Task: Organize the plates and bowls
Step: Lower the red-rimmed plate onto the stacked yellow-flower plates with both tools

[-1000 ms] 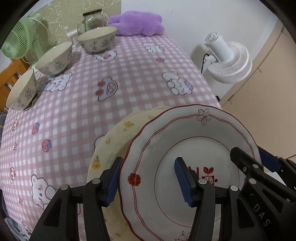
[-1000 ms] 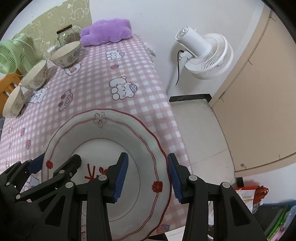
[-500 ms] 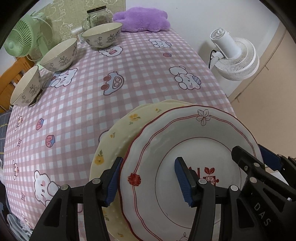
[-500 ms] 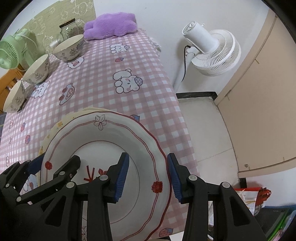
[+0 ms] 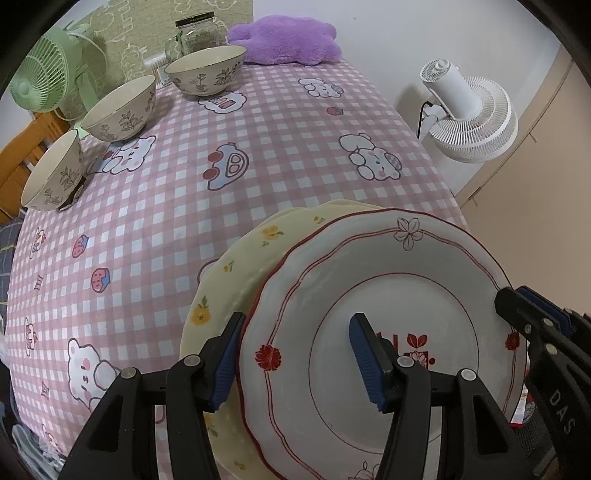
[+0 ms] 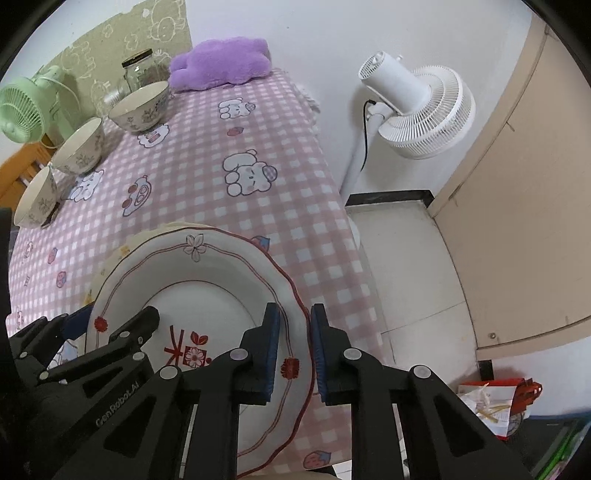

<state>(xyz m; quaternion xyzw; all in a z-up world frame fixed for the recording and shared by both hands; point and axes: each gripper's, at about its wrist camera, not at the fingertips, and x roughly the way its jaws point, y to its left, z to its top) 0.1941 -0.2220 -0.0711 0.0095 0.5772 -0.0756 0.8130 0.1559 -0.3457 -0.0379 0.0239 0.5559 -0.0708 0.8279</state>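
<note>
Two plates at the near right of the table: a white plate with red scalloped trim [image 5: 388,325] lies on top of a pale yellow flowered plate [image 5: 236,273], offset so the yellow one shows as a crescent on the left and far side. In the right wrist view the white plate's right rim reaches nearly to the table's right edge [image 6: 332,229], where the cloth drops off toward the floor.

Three bowls — bowl nearest [image 5: 51,173], bowl in the middle [image 5: 120,109], bowl farthest [image 5: 205,70] — run in a diagonal line along the far left side, each apart from its neighbour. The nearest one is tilted on a small dark object.

The broad middle of the pink checked tablecloth [image 5: 221,155] between bowls and plates is bare. Far edge: one glass jar [image 5: 195,31], a purple plush cushion [image 5: 288,38], a green fan [image 5: 40,77]. A white floor fan [image 6: 417,107] stands off the table's right side.

Left gripper [image 5: 295,358] points steeply down, jaws apart and straddling the white plate's left rim — one pad outside, one over the well, neither seen pressing. Right gripper [image 6: 293,349] likewise points steeply down at the right rim; its jaws are closing, the rim between the pads, which look close to it or touching.
</note>
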